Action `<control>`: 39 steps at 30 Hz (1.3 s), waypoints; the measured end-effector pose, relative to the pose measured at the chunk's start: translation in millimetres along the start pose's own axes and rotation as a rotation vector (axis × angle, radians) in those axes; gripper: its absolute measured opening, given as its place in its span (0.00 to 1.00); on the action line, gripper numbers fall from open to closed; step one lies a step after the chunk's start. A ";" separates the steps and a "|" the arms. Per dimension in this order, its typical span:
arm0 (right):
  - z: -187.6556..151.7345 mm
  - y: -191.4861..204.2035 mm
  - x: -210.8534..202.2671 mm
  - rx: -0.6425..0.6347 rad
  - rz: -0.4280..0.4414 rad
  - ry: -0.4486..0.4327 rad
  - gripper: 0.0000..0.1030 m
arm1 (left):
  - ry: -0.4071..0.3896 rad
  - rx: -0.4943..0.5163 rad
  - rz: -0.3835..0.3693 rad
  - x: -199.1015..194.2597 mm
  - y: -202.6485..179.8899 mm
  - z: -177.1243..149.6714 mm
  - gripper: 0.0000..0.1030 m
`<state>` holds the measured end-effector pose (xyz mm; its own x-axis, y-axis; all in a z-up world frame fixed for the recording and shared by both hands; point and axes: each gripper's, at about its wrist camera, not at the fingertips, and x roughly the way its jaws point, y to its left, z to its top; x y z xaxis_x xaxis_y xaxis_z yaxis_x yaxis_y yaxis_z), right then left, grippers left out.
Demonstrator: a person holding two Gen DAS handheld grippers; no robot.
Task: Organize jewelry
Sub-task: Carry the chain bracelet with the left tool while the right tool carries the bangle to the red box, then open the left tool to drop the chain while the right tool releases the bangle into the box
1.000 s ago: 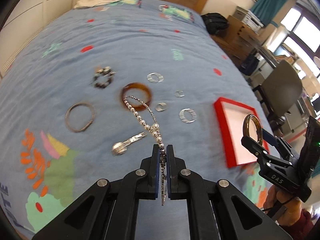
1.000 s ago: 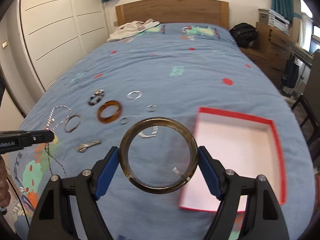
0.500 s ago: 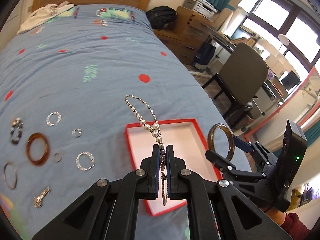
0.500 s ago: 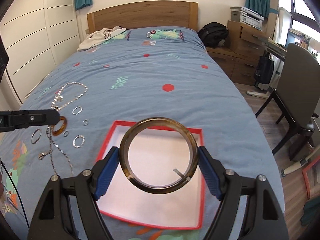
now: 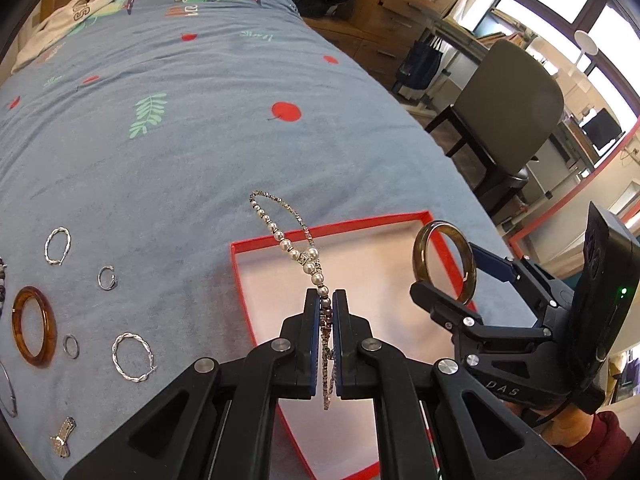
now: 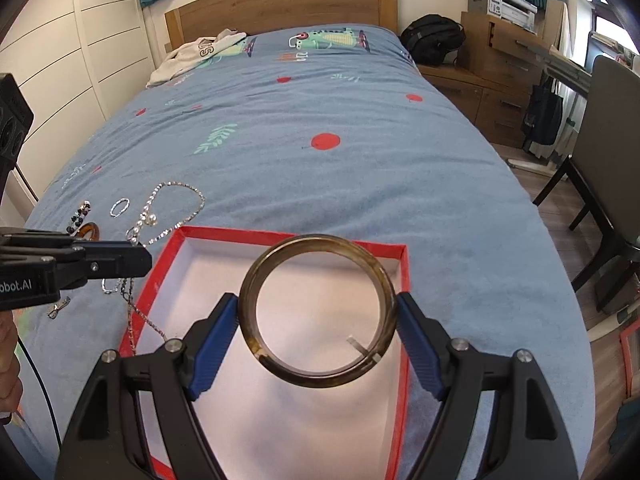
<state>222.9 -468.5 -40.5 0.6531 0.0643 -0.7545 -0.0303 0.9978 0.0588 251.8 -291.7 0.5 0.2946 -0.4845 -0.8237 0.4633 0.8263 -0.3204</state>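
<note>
Bangle [image 6: 318, 310] above red-rimmed tray [image 6: 403, 320]

My count: two tongs, left gripper [image 5: 326, 300] and right gripper [image 6: 318, 316]. One pearl necklace [image 5: 298, 248] in my left. Bangles two: dark one [image 6: 318, 312] in my right, amber one [image 5: 34, 326] on bed far left. One red box [image 6: 404, 300]. Twisted silver hoops two: [image 5: 132, 358], [image 5: 57, 246]. Small rings two: [image 5: 107, 278], [image 5: 71, 346]. One silver clip [image 5: 63, 438]. One beaded bracelet [image 6: 80, 216], partly hidden. One thin bangle at left edge [image 5: 8, 396], cut off.
</note>
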 end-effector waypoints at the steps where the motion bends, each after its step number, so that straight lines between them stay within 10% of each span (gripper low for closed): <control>1: -0.5 -1.1 3.3 0.002 -0.001 0.004 0.75 | 0.004 -0.002 -0.001 1.6 1.3 -0.3 0.05; 27: -10.3 3.1 48.2 -0.051 0.007 0.146 0.75 | 0.101 -0.024 0.038 36.4 17.0 -4.6 0.06; 39: -7.3 5.8 51.5 -0.059 -0.013 0.176 0.75 | 0.066 -0.011 0.055 18.1 15.3 -6.3 0.31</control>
<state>250.9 -459.2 -83.8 0.5116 0.0481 -0.8579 -0.0705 0.9974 0.0139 259.0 -286.0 -22.3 0.2635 -0.4186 -0.8691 0.4388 0.8544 -0.2785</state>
